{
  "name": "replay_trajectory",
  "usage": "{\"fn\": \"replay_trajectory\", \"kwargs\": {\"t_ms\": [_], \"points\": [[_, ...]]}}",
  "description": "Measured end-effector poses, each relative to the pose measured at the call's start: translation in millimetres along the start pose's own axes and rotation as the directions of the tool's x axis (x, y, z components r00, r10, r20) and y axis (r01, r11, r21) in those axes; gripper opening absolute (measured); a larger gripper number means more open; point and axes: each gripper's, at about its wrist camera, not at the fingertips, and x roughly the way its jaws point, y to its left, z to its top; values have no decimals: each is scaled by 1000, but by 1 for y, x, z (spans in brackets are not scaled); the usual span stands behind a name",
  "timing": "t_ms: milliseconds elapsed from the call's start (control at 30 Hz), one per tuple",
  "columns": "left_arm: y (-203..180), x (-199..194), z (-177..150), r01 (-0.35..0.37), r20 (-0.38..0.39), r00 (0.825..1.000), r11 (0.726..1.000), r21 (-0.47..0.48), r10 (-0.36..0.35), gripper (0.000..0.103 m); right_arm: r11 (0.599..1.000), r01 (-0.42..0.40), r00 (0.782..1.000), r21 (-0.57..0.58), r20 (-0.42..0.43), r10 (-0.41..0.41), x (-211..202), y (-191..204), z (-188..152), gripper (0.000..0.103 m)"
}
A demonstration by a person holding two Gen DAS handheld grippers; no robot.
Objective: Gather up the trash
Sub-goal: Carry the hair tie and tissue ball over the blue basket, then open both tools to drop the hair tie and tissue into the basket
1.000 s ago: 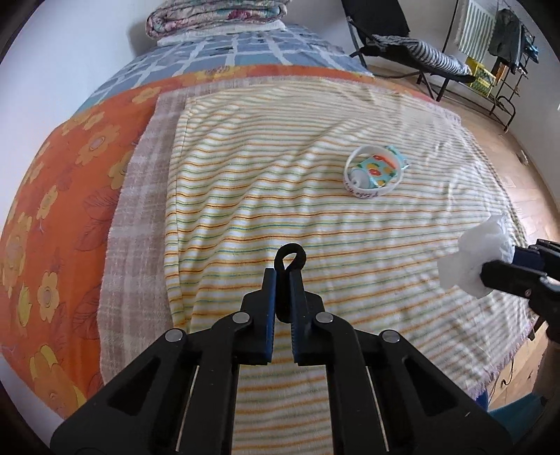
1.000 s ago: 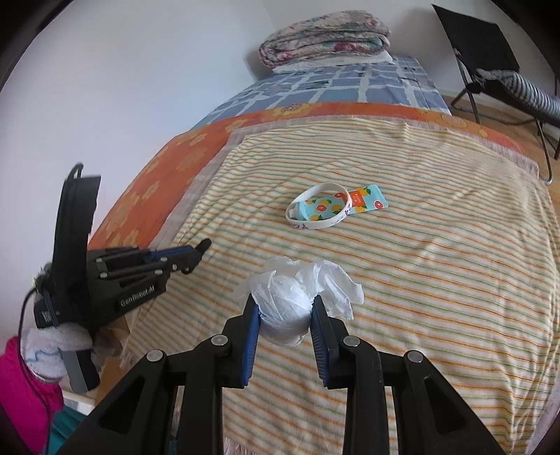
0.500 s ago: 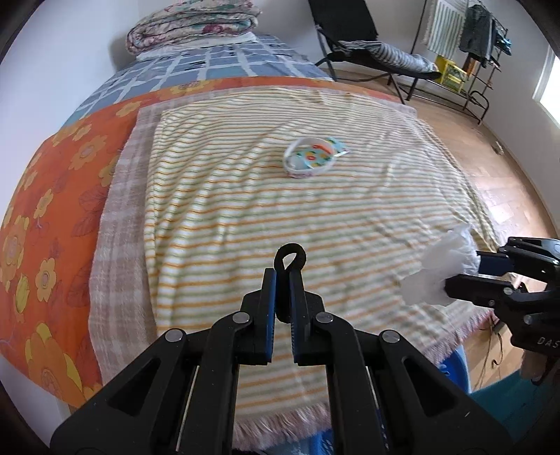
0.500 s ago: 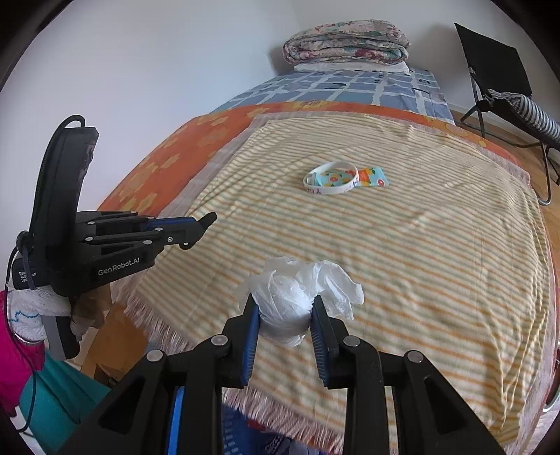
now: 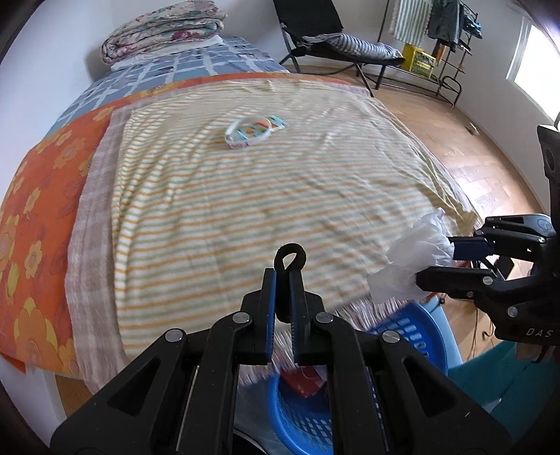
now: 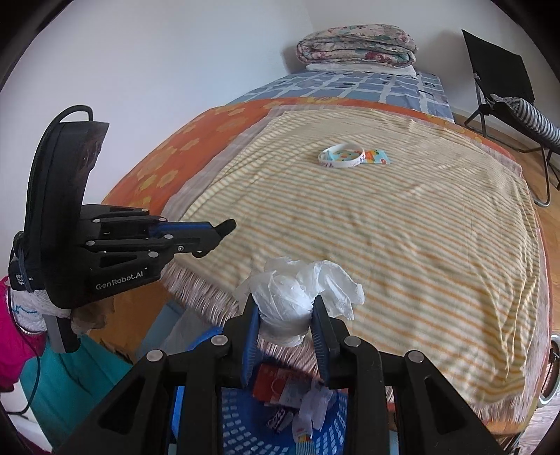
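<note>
White crumpled tissue (image 6: 285,308) sits clamped between the blue pads of the right tool (image 6: 284,327), its loose ends flaring up and to the right. Seen from the left wrist camera, this same wad (image 5: 411,259) hangs past the fringed edge of the bed's striped blanket (image 5: 245,196), above the blue perforated basket (image 5: 409,329) on the floor. From the right wrist view the basket (image 6: 252,416) lies directly under the tool and already holds a red-and-white wrapper (image 6: 276,383) and some crumpled white paper (image 6: 315,406).

The left tool (image 5: 283,290) is clenched on a small black loop (image 5: 290,255), perhaps a hair tie, which sticks up beyond the fingertips. It is over the blanket's near edge, with the basket partly under it.

Well back on the blanket, near its middle, lie a white ring of tape (image 6: 341,160) and, touching it, a light-blue packet printed with oranges (image 6: 376,156). A folded quilt (image 6: 355,43) rests at the far end of the bed, and a black folding chair (image 5: 315,31) stands on the wooden floor (image 5: 469,154) beyond.
</note>
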Motion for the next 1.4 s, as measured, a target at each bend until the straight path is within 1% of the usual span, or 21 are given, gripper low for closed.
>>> {"fn": "replay_trajectory", "kwargs": {"t_ms": [333,633,1000,1300,1400], "points": [[-17,-5,-37,24,-23,999,1000,3,-24,5,1000,1,999,8,-48,0,-3,5,-43,30],[-36,-1,-62,53,-58,997,998,16,-52,5,1000,-12,997,29,-78,14,-5,10,-73,31],[-49,7,-78,64,-92,994,998,28,-61,5,999,-15,993,47,-118,21,0,14,-96,31],[-49,12,-84,57,-115,992,998,23,-54,5,998,-6,990,55,-141,14,3,14,-103,33],[-49,14,-84,58,-123,991,998,22,-55,5,998,-3,989,56,-147,12,5,14,-104,35]]}}
